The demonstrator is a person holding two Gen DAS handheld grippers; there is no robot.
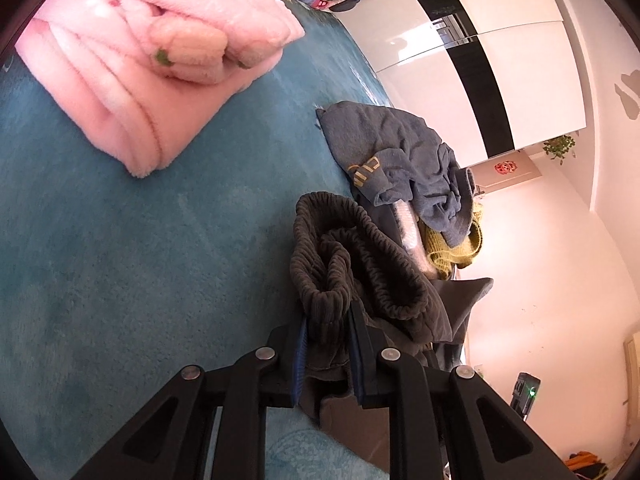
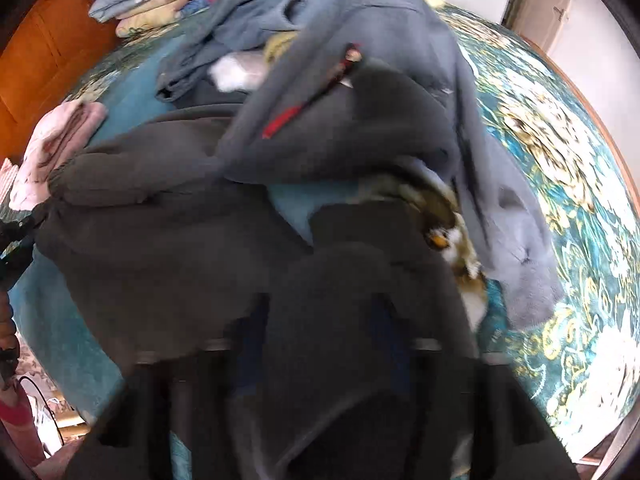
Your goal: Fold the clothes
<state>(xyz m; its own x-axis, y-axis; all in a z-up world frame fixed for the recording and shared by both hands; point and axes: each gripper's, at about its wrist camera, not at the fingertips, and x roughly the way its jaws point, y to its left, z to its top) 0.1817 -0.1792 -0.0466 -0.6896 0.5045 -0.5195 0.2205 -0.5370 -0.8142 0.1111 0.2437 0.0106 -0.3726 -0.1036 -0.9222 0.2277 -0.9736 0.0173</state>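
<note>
left gripper [image 1: 327, 320] clamps dark grey trousers [image 1: 352, 264] | right gripper [image 2: 320, 320] buried under them, grip unclear | blue garment [image 1: 400, 156], pink blanket [image 1: 152, 56] nearby

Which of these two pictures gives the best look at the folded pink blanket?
The left wrist view. There the folded pink blanket lies sharp and nearly whole on the teal bedspread, its layered folds plain. The right wrist view is blurred and catches only a small, pale part of it at the left edge, behind the dark grey garment.
</note>
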